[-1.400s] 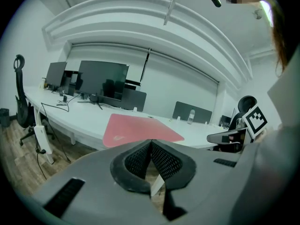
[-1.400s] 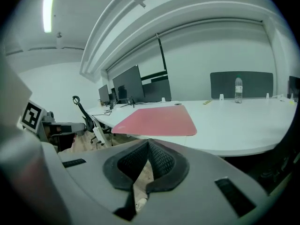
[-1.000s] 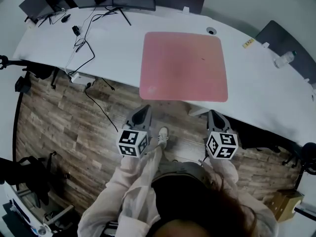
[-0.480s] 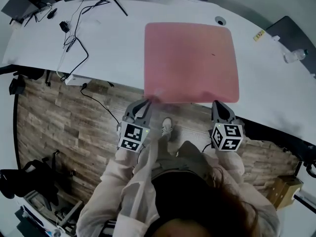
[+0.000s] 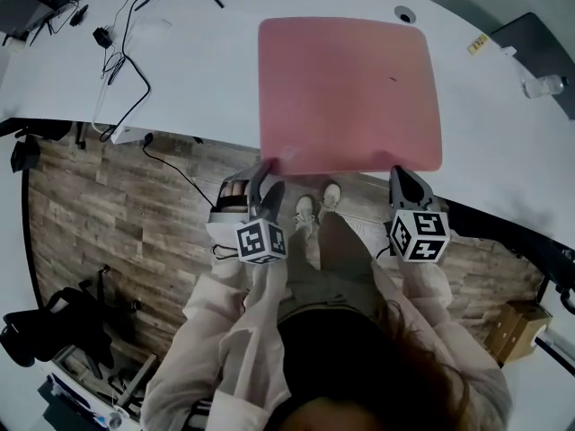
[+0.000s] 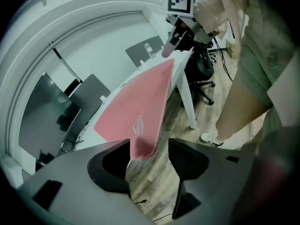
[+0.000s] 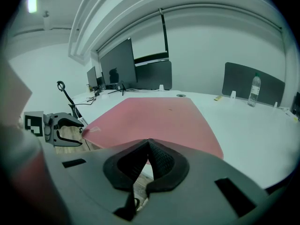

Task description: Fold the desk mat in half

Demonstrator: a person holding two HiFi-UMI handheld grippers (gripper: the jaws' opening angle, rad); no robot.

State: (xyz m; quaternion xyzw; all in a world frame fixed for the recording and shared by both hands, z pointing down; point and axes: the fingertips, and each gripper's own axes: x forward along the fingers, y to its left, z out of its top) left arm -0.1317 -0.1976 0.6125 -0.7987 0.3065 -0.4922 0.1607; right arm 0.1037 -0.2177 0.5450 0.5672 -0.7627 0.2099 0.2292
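Now left gripper [image 6: 149,149], jaws just opened, straddles the pink desk mat's [image 5: 346,92] near corner untouched; right gripper [image 7: 147,142], jaws together, sits at the other.

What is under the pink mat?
Mostly the white desk lies under the pink mat. Its near left corner sticks out over the wood floor. Anything flat hidden beneath the mat cannot be seen.
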